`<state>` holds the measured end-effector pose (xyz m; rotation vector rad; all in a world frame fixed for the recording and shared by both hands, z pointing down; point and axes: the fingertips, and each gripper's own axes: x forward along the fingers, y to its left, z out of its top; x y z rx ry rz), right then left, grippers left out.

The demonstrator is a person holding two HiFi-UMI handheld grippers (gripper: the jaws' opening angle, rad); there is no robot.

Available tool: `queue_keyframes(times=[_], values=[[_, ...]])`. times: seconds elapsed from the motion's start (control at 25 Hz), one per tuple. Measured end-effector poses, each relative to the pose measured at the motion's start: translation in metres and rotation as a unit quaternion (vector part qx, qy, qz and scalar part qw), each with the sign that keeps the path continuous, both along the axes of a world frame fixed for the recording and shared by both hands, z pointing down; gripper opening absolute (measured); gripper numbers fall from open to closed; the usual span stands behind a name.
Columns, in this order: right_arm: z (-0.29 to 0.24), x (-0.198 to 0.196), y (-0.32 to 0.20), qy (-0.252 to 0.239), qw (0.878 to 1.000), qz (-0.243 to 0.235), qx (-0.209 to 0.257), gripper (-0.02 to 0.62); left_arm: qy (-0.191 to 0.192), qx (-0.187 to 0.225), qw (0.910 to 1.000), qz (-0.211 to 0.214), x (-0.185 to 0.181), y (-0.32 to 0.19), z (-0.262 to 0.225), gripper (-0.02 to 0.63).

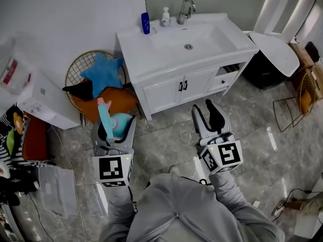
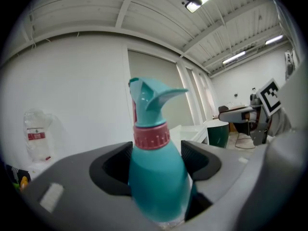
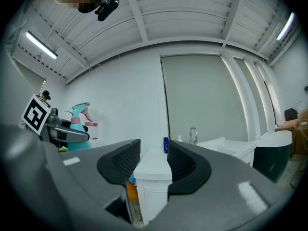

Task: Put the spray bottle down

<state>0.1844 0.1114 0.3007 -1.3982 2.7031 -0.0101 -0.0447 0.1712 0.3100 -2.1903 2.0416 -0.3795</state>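
Between the jaws of the left gripper [image 1: 115,129] stands the spray bottle [image 2: 159,177]. It is upright, teal, with a pink collar, and clamped at the body below that collar. Its nozzle head rises clear above the jaws. The bottle is off the floor, carried in the air.

Right gripper [image 3: 153,160]: beside the left one and apart from it. Jaws spread, nothing between them.

Ahead of the left gripper: a round wire basket [image 1: 75,67] holding a blue star cushion [image 1: 103,72] and an orange cushion [image 1: 113,101].

Ahead of the right gripper: a white vanity [image 1: 132,54] with sink and faucet [image 1: 185,9]. A blue bottle [image 1: 145,23] and a soap dispenser [image 1: 165,16] stand at its back edge.

Below both grippers: grey marble floor [image 1: 166,140].
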Motion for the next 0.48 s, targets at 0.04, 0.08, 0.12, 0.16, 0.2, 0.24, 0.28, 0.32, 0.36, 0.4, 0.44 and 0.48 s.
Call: queue_keyframes(times=[0.04, 0.08, 0.12, 0.16, 0.2, 0.24, 0.28, 0.32, 0.36, 0.4, 0.44, 0.48], values=[[0.0, 0.002, -0.007, -0.001, 1.0, 0.0, -0.001, 0.172, 0.0, -0.001, 1.0, -0.001, 0.002, -0.006, 0.0, 0.367], [0.001, 0.004, -0.012, -0.002, 1.0, 0.0, -0.001, 0.172, 0.001, -0.003, 1.0, -0.001, 0.003, -0.012, -0.001, 0.367], [0.002, 0.006, -0.017, -0.004, 1.0, -0.001, -0.003, 0.172, 0.002, -0.004, 1.0, -0.002, 0.005, -0.018, -0.001, 0.367], [0.003, 0.007, -0.021, -0.004, 1.0, -0.002, -0.004, 0.172, 0.003, -0.005, 1.0, -0.001, 0.007, -0.022, -0.001, 0.367], [0.004, 0.008, -0.025, -0.005, 1.0, -0.002, -0.006, 0.172, 0.003, -0.006, 1.0, -0.001, 0.008, -0.027, -0.001, 0.367], [0.005, 0.009, -0.029, -0.006, 1.0, -0.003, -0.008, 0.172, 0.003, -0.007, 1.0, 0.0, 0.008, -0.032, -0.001, 0.367], [0.006, 0.009, -0.034, -0.006, 1.0, -0.002, -0.009, 0.172, 0.002, -0.008, 1.0, 0.001, 0.009, -0.037, 0.0, 0.367], [0.007, 0.01, -0.039, -0.008, 1.0, -0.001, -0.01, 0.172, 0.001, -0.01, 0.9999, 0.002, 0.009, -0.042, 0.0, 0.367], [0.009, 0.01, -0.044, -0.009, 1.0, 0.0, -0.011, 0.172, 0.001, -0.012, 0.9999, 0.004, 0.009, -0.048, 0.001, 0.367], [0.01, 0.011, -0.049, -0.009, 1.0, 0.002, -0.011, 0.172, 0.001, -0.013, 0.9999, 0.005, 0.008, -0.054, 0.002, 0.367], [0.011, 0.011, -0.054, -0.01, 1.0, 0.004, -0.012, 0.172, 0.002, -0.014, 0.9999, 0.007, 0.008, -0.06, 0.004, 0.367], [0.012, 0.01, -0.059, -0.009, 1.0, 0.007, -0.013, 0.172, 0.002, -0.015, 0.9998, 0.009, 0.007, -0.067, 0.005, 0.367]])
